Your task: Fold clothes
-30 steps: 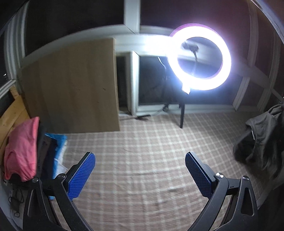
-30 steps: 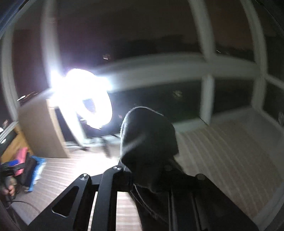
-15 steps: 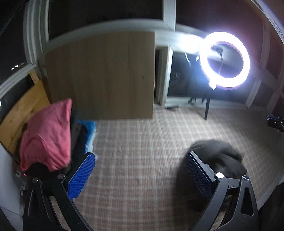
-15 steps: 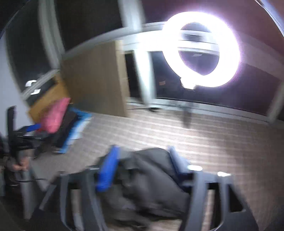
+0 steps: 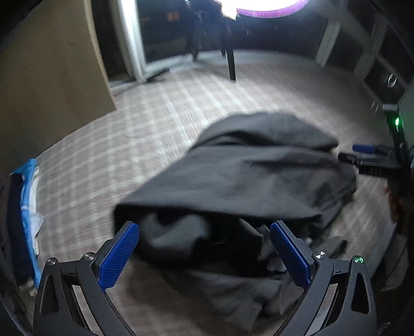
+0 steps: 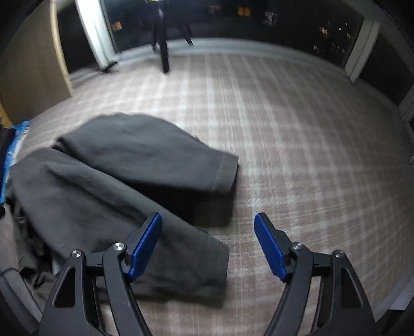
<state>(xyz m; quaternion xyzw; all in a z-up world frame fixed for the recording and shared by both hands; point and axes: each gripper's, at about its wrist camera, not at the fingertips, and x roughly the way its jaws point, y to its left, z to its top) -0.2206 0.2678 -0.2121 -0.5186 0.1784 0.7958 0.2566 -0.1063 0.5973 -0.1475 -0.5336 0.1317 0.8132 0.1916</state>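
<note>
Fabric, dark grey and heavy-looking, lay in a loose heap: a crumpled dark grey garment (image 6: pixel 108 186) rested on the pink-and-white checked bed cover (image 6: pixel 297 144), toward the left part of the surface as the right wrist view had it. Two tube-like sections with stitched hems pointed to the right, the farther one lying partly over the nearer, and the rest was bunched in folds at the left. In the left wrist view the same garment (image 5: pixel 245 175) filled the middle of the picture, one broad layer humped up over rumpled cloth beneath it.

The left gripper (image 5: pixel 204 248) hovered right at the near edge of the heap, its blue textured pads (image 5: pixel 119 256) spread wide apart with nothing between them but the cloth lying below. The right gripper (image 6: pixel 208 245) was likewise released, its jaws well apart; the left pad stood over the hem of the nearer section and the right pad over bare cover. Neither held anything. From the left wrist view the right gripper showed at the far right edge, just beside the garment, with a small green light above it.

Farther out, a blue-and-white packet (image 5: pixel 28 196) lay at the left edge of the bed. Behind it rose a light brown wooden panel (image 5: pixel 49 77), and beyond the bed stood a black stand pole (image 6: pixel 163 49) before dark window glass, under the glare of a bright ring light (image 5: pixel 264 5).
</note>
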